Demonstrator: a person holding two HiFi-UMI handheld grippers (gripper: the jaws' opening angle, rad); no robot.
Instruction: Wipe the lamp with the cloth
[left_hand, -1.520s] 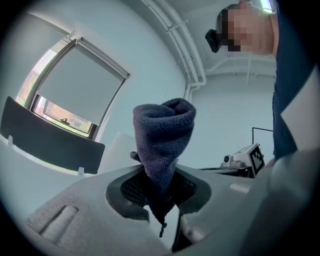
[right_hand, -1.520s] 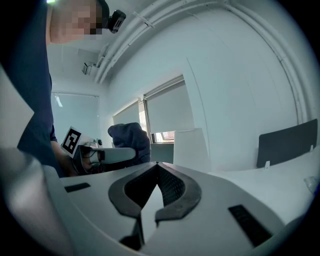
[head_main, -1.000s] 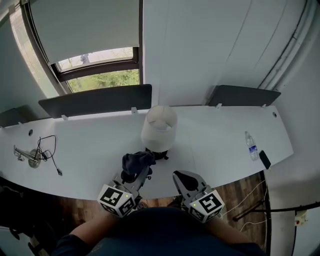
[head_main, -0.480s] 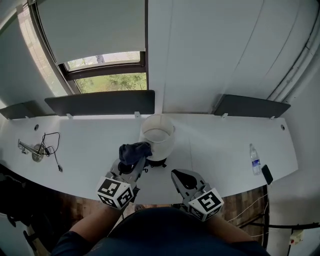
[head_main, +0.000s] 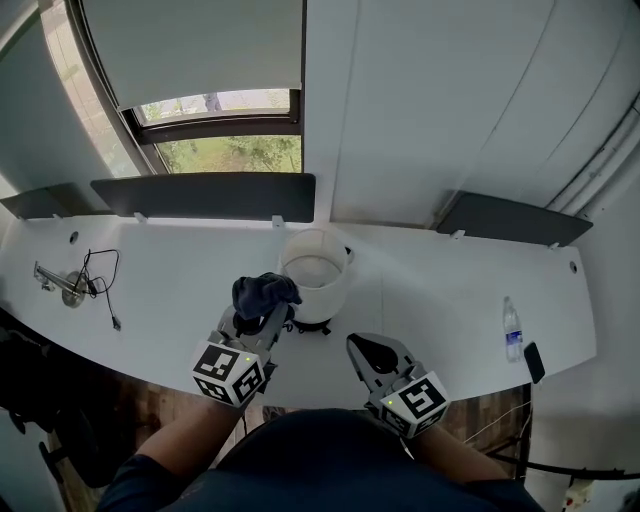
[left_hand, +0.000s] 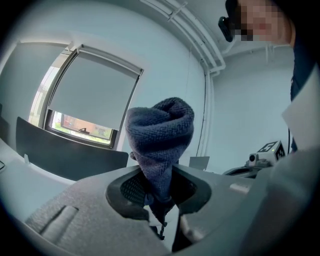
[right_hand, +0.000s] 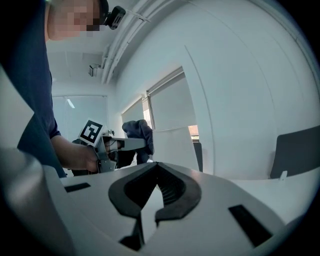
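Desk (head_main: 160, 310), white and curved, runs under the window.
- Far left: a black cable (head_main: 100, 285) lies loose on the desk, beside a small metal fitting (head_main: 62, 288).
- Left gripper (left_hand: 161, 200): jaws clamped on a dark blue cloth (left_hand: 161, 132). The cloth is bunched into a wad that stands up out of the jaws.
- From the head view, the wad sits at the left side of the lamp (head_main: 316, 275), at shade height. Contact with the shade cannot be confirmed.
- Lamp: white shade, open at the top, on a dark base. It stands upright near the middle of the desk.
- Right gripper (right_hand: 157, 169): jaw tips together, nothing between them. It is held off the desk's near edge, right of the lamp and apart from it.
- Far right: a clear bottle (head_main: 512, 328) lies on the desk, with a dark phone (head_main: 534, 362) just beside it at the edge.
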